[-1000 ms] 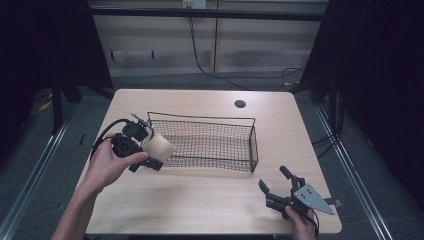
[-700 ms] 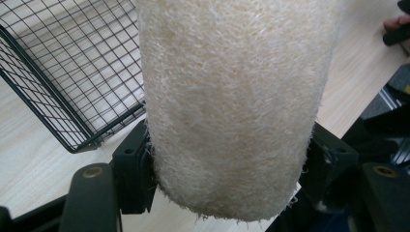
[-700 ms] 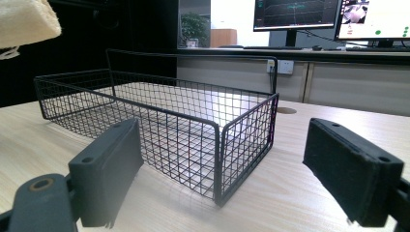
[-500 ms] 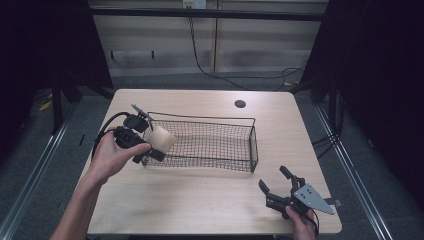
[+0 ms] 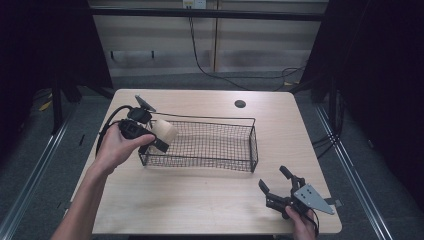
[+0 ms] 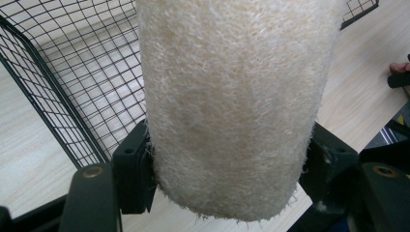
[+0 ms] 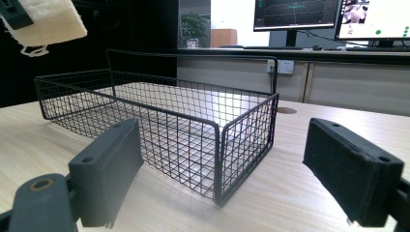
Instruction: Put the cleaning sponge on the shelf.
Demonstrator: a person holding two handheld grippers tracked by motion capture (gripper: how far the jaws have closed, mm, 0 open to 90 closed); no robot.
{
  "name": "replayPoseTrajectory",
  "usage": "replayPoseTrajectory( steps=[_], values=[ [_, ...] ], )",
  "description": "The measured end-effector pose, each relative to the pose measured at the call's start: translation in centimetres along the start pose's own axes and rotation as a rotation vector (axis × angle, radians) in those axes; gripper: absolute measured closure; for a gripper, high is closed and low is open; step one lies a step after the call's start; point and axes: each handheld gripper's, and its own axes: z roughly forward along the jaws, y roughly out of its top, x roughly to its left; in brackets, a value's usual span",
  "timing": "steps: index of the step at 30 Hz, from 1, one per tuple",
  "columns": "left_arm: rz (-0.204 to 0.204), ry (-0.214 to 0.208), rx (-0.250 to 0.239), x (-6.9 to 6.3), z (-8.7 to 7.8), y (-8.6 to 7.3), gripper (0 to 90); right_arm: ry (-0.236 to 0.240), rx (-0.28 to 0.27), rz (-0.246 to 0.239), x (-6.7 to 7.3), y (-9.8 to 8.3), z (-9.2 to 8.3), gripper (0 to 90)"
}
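A cream, fuzzy loofah roll (image 6: pixel 237 106) sits clamped between the jaws of the left tongs (image 5: pixel 156 139), whose black pads press into its sides near its lower end. In the high view the roll (image 5: pixel 164 131) hangs at the tip of those tongs, above the near left corner of a black wire basket (image 5: pixel 210 145), with its free end pointing out over the basket's mesh floor. From the left gripper view the basket's corner wall (image 6: pixel 58 96) shows just behind and below the roll. The left hand (image 5: pixel 116 146) wraps the body of these tongs, and a black cable loops off to its far side.

The right tongs (image 5: pixel 278 186) lie well apart from the roll, low at the near right corner of the table (image 5: pixel 200 200), gripped by the right hand (image 5: pixel 300 220). Their jaws stand wide with nothing between them, and they point toward the basket's right end (image 7: pixel 246 140), which stands just ahead of them on the pale wood.
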Motion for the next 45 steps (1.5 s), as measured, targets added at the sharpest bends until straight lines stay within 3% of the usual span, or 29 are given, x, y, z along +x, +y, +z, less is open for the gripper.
replayPoseTrajectory(
  steps=[7,10,13,18,34,45],
  values=[
    [-0.056,0.039,0.018,1.0,0.8,0.9,32.6,-0.001,0.000,0.001,0.0,0.0,0.0,13.0],
    [-0.078,0.037,0.026,1.5,1.3,1.3,32.6,0.000,0.000,0.001,0.0,0.0,0.0,13.0],
    [-0.082,0.077,0.028,1.5,1.7,1.6,32.6,0.003,0.002,0.001,0.0,0.0,0.0,13.0],
    [-0.091,0.083,0.036,1.3,2.3,2.1,32.6,0.000,0.000,0.000,0.0,0.0,0.0,13.0],
    [-0.196,0.111,0.063,2.2,4.4,2.3,32.5,0.002,0.000,0.000,0.0,0.0,0.0,13.0],
    [-0.213,0.108,0.080,2.8,5.4,1.8,32.5,0.002,0.000,-0.001,0.0,0.0,0.0,13.0]
  ],
)
